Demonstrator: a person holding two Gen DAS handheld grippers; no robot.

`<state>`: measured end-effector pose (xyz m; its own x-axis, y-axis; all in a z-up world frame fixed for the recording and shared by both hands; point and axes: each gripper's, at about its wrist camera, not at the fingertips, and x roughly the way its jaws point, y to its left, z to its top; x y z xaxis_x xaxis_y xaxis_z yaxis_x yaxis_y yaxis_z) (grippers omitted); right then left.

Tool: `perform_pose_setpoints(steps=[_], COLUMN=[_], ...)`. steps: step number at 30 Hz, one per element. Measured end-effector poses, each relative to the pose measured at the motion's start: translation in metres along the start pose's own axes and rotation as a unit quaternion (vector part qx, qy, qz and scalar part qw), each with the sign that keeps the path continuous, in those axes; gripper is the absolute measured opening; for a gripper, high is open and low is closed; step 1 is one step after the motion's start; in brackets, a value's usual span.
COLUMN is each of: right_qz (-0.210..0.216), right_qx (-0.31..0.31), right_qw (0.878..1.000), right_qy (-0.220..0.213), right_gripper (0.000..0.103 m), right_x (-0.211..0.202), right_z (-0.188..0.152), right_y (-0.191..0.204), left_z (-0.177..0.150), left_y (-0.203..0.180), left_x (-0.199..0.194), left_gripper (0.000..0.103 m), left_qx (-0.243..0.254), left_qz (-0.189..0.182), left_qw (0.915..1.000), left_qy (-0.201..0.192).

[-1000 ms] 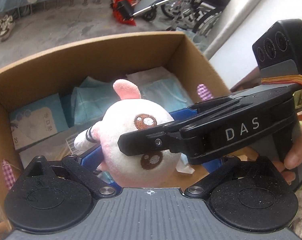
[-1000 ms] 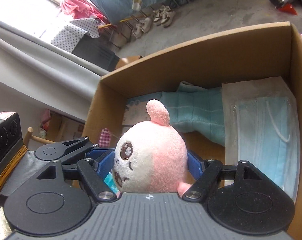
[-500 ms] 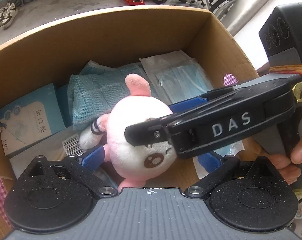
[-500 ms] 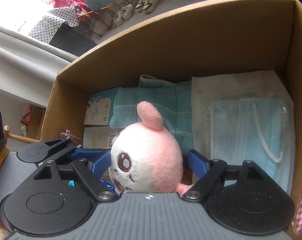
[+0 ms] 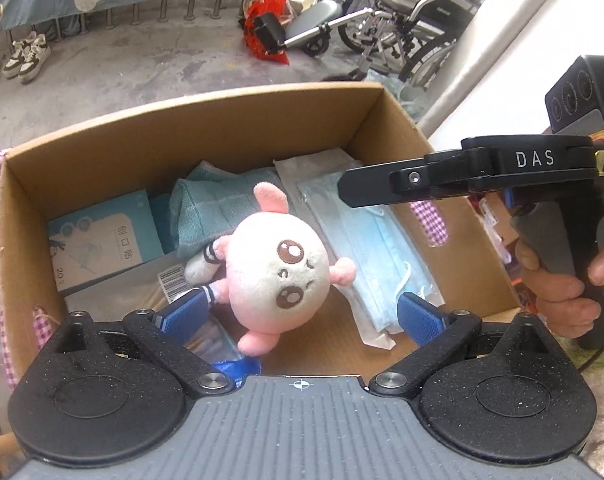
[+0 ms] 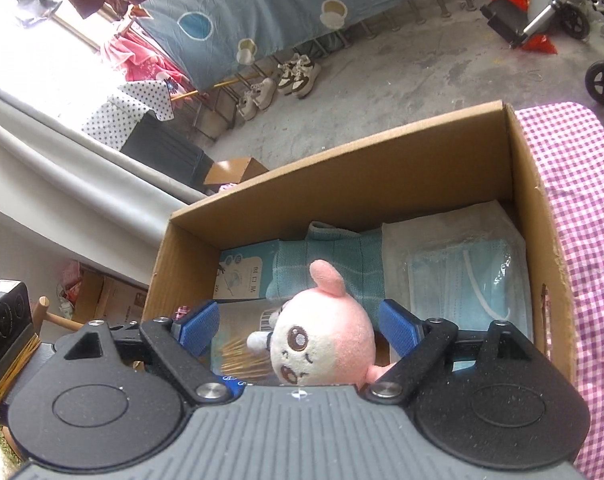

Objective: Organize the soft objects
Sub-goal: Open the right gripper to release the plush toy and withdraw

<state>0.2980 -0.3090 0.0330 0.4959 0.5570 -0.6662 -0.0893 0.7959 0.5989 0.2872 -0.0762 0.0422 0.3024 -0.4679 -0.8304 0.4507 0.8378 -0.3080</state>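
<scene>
Pink plush toy (image 5: pixel 280 268) lies face-up in the cardboard box (image 5: pixel 206 120) between both sets of tongs – left tongs (image 5: pixel 302 314) gaping and empty, right tongs (image 6: pixel 298 330) opening around it, pads clear – head pointing toward the far wall.

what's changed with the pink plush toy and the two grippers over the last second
Both grippers let go of the plush toy, which now lies in the cardboard box. The right gripper, jaws opening, and the open left gripper drew back. The towel, masks and small box stayed put.
</scene>
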Motion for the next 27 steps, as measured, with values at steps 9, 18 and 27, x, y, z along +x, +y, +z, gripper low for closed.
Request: perform_pose_setpoints(steps=[9, 18, 27], right_qz=[0.050, 0.062, 0.018], right_qx=[-0.022, 0.019, 0.137], right_qw=[0.992, 0.980, 0.978], right_qy=[-0.118, -0.189, -0.159], right_gripper=[0.093, 0.097, 0.082], right_x=[-0.118, -0.171, -0.111], right_z=[-0.057, -0.181, -0.267], right_y=[0.025, -0.005, -0.073], left_z=[-0.065, -0.153, -0.182], left_y=[-0.043, -0.108, -0.154], left_x=[-0.091, -0.072, 0.016], left_gripper=[0.102, 0.102, 0.093], left_qx=[0.049, 0.137, 0.207], left_qz=[-0.020, -0.058, -0.066], left_qw=[0.9946, 0.9842, 0.9754], left_qy=[-0.089, -0.096, -0.037])
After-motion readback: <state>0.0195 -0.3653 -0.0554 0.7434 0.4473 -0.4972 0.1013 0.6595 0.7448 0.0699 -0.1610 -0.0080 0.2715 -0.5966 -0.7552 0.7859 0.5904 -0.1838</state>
